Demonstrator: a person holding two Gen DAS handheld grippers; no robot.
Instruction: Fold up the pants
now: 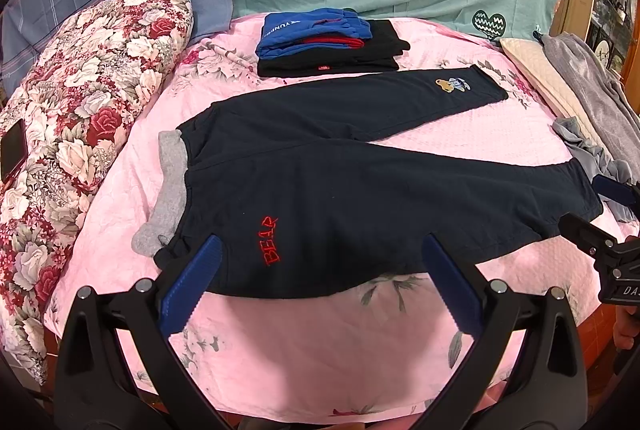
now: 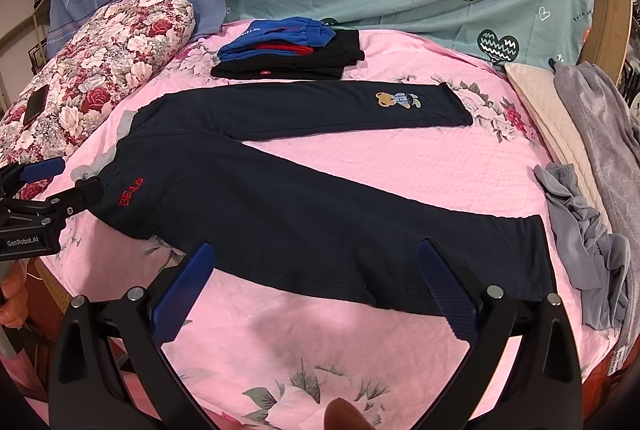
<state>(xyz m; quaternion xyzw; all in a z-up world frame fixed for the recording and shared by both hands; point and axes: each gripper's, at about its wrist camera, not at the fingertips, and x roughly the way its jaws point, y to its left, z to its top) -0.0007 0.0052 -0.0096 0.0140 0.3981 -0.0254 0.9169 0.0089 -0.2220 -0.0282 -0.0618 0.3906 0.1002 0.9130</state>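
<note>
- Left wrist view: the dark pants (image 1: 340,185) lie spread flat on the pink bed cover (image 1: 320,350), both legs splayed apart in a V. No fold has been made yet; judged from this, the task is at its start.
- Waistband, with a grey lining (image 1: 168,185) showing, lies to the left; the cuffs point right. One leg runs along the far side, the other along the near side.
- A stack of folded clothes (image 1: 328,41) sits beyond the pants at the far side, apparently finished items. Crumpled grey garments (image 2: 584,230) wait at the right edge.
- Left tongs (image 1: 320,278): spread wide, gripping nothing, poised over the near edge of the pants beside the red "BEAR" lettering (image 1: 272,240), near the waist.
- Right tongs (image 2: 316,282): also wide open and empty, poised over the near leg's lower edge, toward the cuff.
- Whether either pair touches the cloth cannot be told.
- Remaining, by judgement: bring one leg over the other, then fold lengthwise and add to the stack.
</note>
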